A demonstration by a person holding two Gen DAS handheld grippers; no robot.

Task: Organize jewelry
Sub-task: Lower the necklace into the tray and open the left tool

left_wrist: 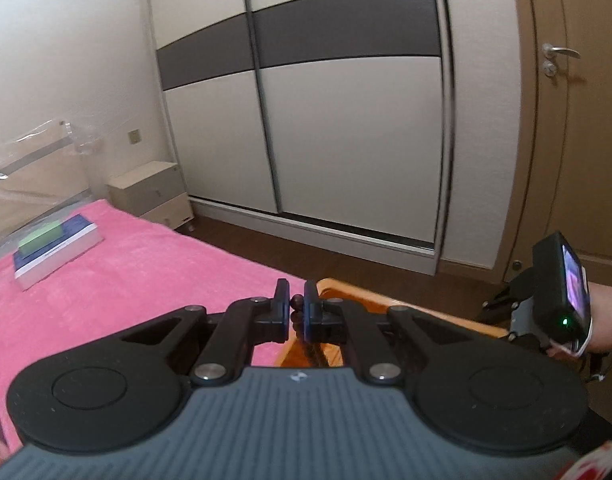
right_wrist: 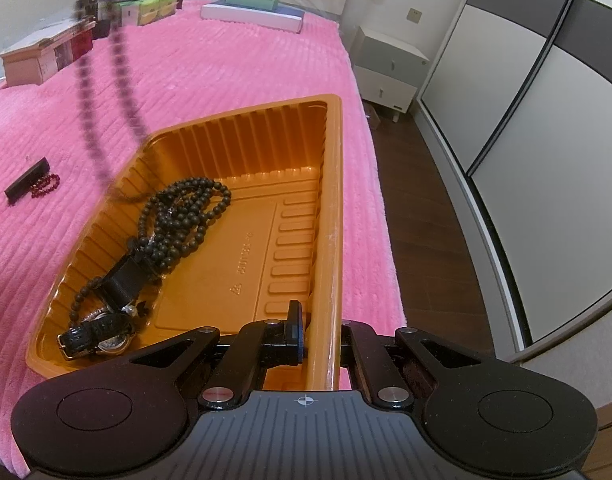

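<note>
One dark bead necklace (right_wrist: 106, 92) is hanging from the left gripper (left_wrist: 297, 312), pinched between its pads above the orange tray (right_wrist: 329, 184) that the right gripper (right_wrist: 311, 340) is clamping by the rim on the pink bed (right_wrist: 226, 76), so lowering it inside seems next.

From my right wrist view, the orange tray's (right_wrist: 242, 264) right half lies bare; piled beads (right_wrist: 182, 216) and a watch (right_wrist: 102, 328) crowd its left. A hanging bead strand (right_wrist: 118, 64) crosses the far-left approach. Pink bedding (right_wrist: 226, 64) beyond stays open.
</note>
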